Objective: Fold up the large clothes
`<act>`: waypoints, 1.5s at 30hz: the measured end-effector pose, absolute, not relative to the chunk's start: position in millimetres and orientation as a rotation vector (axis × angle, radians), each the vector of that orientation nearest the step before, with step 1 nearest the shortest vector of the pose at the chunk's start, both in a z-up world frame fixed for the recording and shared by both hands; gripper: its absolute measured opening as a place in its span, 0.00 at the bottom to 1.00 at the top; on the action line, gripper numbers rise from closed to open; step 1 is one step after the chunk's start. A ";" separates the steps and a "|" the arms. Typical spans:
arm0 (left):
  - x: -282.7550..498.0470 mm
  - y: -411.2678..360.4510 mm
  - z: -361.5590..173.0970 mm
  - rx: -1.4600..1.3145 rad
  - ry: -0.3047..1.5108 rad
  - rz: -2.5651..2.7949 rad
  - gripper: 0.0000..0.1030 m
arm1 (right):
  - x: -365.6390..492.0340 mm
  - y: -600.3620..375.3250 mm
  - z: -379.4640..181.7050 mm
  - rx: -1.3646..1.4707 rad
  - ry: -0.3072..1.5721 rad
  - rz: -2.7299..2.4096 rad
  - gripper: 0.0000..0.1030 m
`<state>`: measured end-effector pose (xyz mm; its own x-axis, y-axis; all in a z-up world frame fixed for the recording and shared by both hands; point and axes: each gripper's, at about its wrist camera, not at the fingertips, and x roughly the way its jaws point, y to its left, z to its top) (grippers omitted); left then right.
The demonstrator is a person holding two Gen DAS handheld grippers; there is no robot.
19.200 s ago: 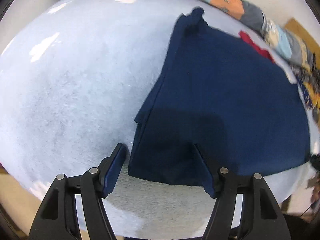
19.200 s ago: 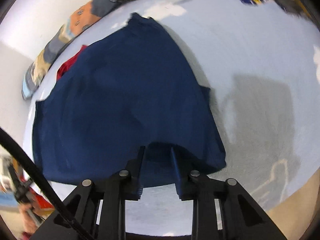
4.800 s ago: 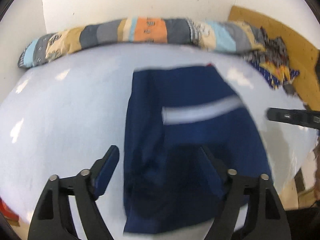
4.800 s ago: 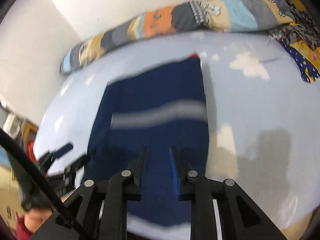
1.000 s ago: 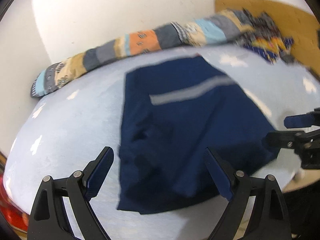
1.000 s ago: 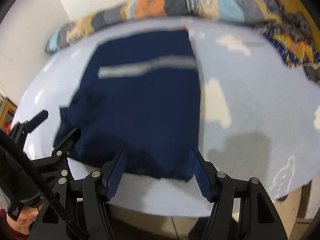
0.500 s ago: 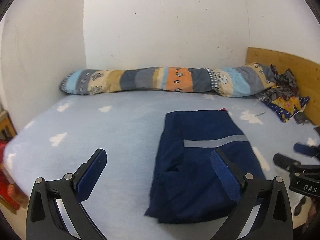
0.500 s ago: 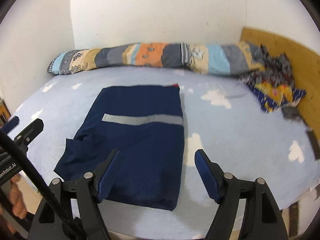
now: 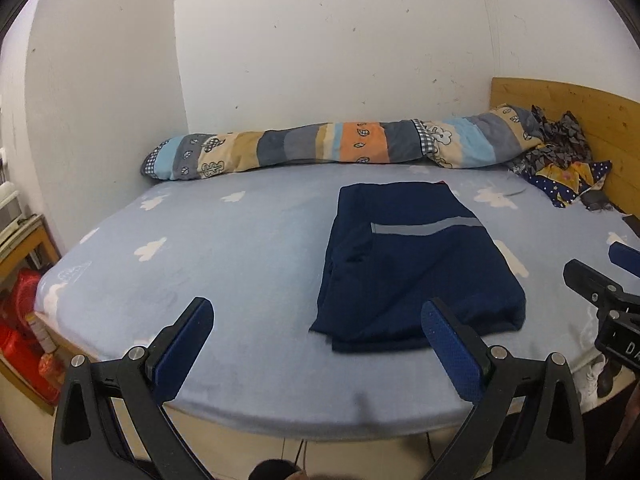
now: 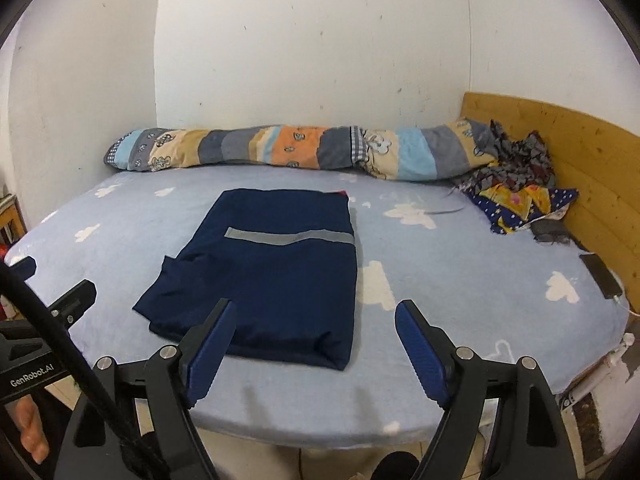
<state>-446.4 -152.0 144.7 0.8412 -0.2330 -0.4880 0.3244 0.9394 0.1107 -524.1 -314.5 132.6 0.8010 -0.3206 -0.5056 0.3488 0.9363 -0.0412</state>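
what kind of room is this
Most likely a bedroom. A bed with a cloud-print sheet fills the view, a wooden headboard stands at its right end, and a rolled patchwork quilt lies along the wall behind the folded navy garment.

Navy garment [image 10: 276, 276] (grey stripe) — pale-blue sheet [image 10: 460, 264], white clouds — multicoloured patchwork quilt [image 10: 304, 152].

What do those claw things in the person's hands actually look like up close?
Each is a black frame with triangular cut-outs and silver rivets, ending in two fingers faced with textured blue pads. The left gripper and right gripper look identical. The right wrist view shows white "GenRobot.AI" lettering on the left gripper's body, and a black cable crosses that view. A bare hand shows, no sleeve.
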 end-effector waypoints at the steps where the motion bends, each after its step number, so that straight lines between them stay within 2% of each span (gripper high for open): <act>1: -451.1 -148.9 143.1 0.189 0.494 -0.311 1.00 | -532.4 -306.2 131.7 0.026 0.514 -0.364 0.84; 3: -459.7 -139.4 140.7 0.138 0.504 -0.376 1.00 | -542.0 -295.6 128.5 -0.001 0.497 -0.347 0.89; 6: -458.2 -131.8 138.6 0.078 0.515 -0.429 1.00 | -545.4 -282.4 124.5 -0.043 0.493 -0.325 0.89; 17: -433.2 -148.5 113.7 0.220 0.644 -0.284 1.00 | -535.1 -272.5 115.6 -0.042 0.532 -0.269 0.89; 27: -428.6 -158.7 105.4 0.238 0.722 -0.302 1.00 | -518.4 -271.7 96.8 -0.013 0.649 -0.277 0.90; 45: -437.2 -168.2 106.6 0.320 0.711 -0.254 1.00 | -514.6 -281.9 92.9 0.038 0.687 -0.310 0.90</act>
